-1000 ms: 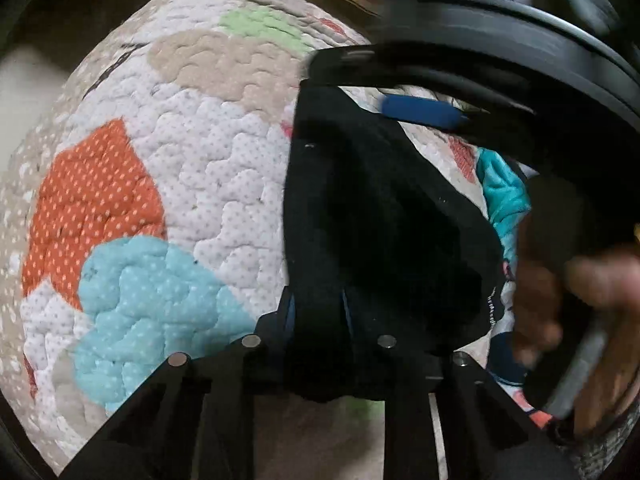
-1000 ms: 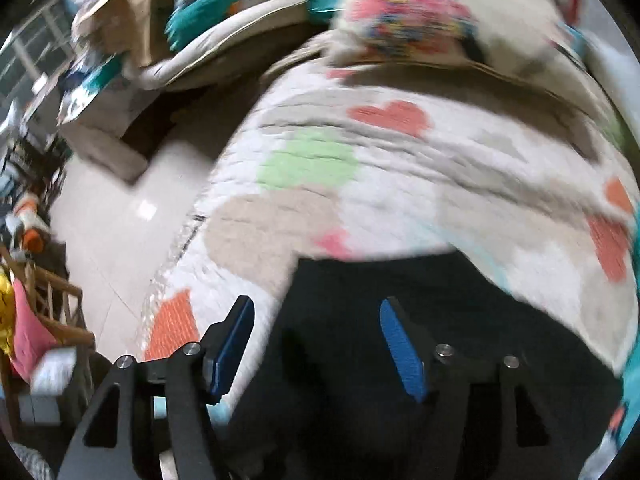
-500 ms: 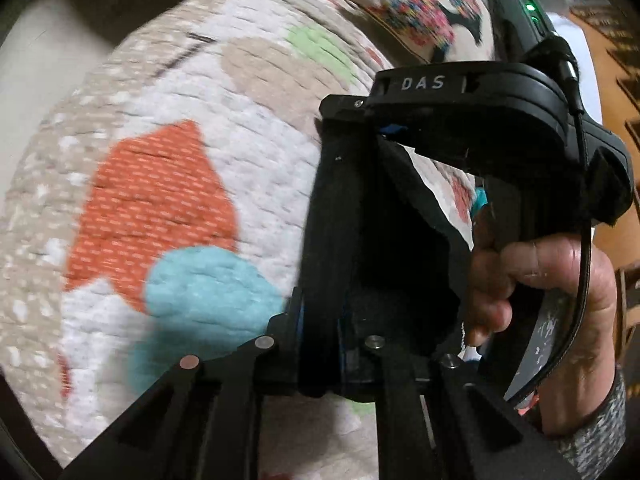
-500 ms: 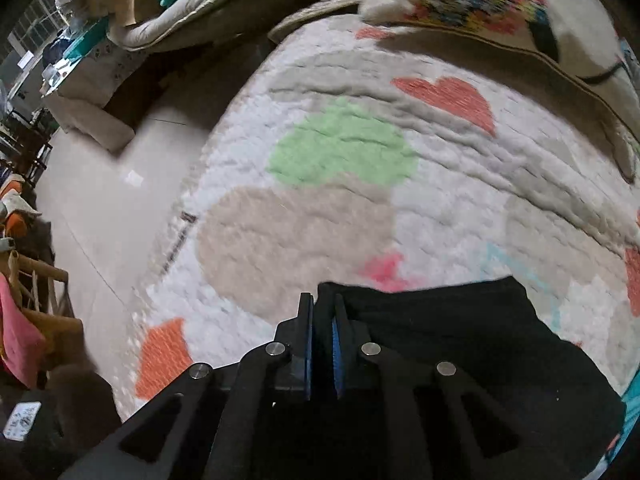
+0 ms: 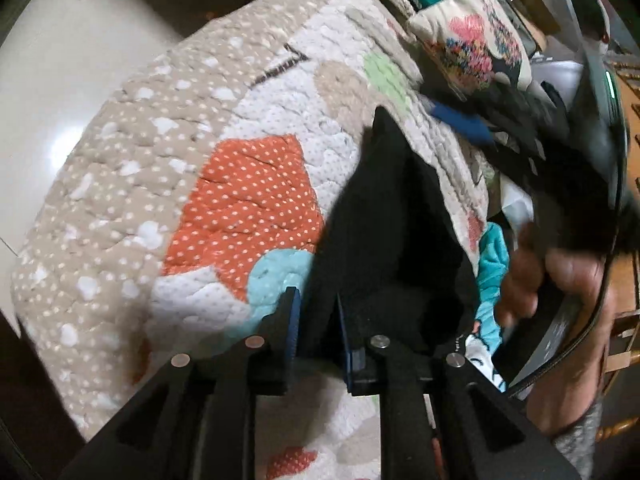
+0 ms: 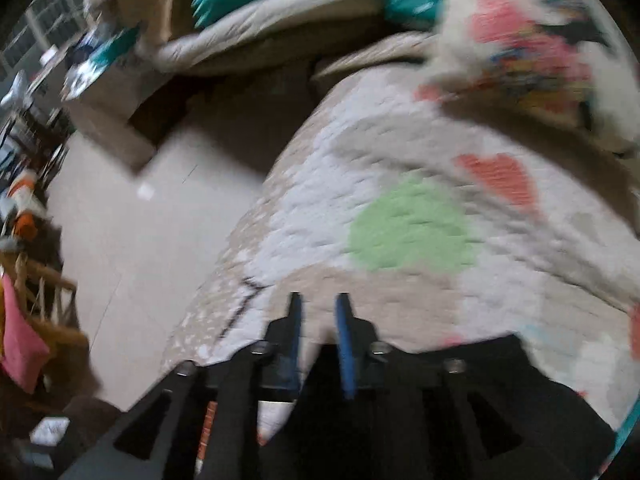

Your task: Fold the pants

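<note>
Black pants [image 5: 384,240] lie on the patchwork quilt [image 5: 168,184], running from the bottom centre of the left wrist view up toward the upper right. In the right wrist view the same pants [image 6: 460,392] fill the lower right, their top edge against the quilt [image 6: 400,184].

My left gripper [image 5: 316,322]: jaws narrow and easing apart, a thick fold of black cloth between the blue pads [image 5: 294,320]. The cloth fills the gap, so I judge the pads have it pinched. I hold at this edge because it is the corner that carries the fold over.

My right gripper [image 6: 318,322]: jaws opening, gap modest. Between the tips I see only quilt; the pants' edge sits lower, nearer the base of the fingers. I judge nothing is gripped there.

In the left view, my right hand [image 5: 560,280] and its gripper body sit at right, blurred, just past the far side of the cloth.

Judgement: one corner let go, the other kept, so the fold is laid on one side and awaiting squaring. Risk: the thick bunch in the left jaws drags the layer askew.
</note>
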Demonstrator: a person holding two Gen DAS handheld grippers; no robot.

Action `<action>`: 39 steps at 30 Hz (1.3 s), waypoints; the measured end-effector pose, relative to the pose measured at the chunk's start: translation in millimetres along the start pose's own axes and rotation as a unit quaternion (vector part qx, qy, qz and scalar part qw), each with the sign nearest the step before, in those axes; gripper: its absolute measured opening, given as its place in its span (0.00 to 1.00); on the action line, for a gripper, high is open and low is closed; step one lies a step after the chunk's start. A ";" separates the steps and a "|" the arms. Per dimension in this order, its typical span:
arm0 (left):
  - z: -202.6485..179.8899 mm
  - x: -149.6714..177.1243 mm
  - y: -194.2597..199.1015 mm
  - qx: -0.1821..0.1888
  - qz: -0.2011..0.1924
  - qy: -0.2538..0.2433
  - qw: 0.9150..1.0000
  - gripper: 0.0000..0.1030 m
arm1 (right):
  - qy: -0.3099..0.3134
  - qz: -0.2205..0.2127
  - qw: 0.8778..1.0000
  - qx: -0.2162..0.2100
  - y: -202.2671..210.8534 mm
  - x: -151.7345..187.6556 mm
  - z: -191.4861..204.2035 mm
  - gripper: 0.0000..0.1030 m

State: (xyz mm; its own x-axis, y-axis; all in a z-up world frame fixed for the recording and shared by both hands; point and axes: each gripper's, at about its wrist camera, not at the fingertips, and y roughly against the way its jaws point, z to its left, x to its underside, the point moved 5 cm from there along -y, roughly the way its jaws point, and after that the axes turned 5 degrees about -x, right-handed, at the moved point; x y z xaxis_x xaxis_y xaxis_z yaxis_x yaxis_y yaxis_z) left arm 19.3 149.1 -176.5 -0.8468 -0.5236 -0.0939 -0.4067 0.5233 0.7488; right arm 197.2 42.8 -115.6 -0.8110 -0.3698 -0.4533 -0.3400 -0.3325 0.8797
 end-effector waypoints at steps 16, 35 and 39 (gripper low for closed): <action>-68.5 -53.4 -47.3 -0.158 -0.049 -0.158 0.973 0.33 | -0.151 -0.015 0.988 0.007 56.6 169.1 -75.9 0.33; -117.1 -16.9 -32.7 -0.120 -0.044 -0.229 0.965 0.39 | -0.275 -0.098 0.953 -0.080 86.9 201.2 -106.2 0.48; -123.1 6.7 -41.3 -0.091 -0.034 -0.258 0.961 0.39 | -0.266 -0.091 0.957 -0.072 63.7 183.0 -110.0 0.50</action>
State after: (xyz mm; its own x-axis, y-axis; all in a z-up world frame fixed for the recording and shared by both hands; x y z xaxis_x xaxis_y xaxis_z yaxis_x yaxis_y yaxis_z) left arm 72.6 41.2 -127.2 -0.8970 -0.1239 -0.4243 -0.4396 0.3495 0.8274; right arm 79.4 -141.5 -158.3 -0.8849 0.1868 -0.4267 -0.4612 -0.4796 0.7465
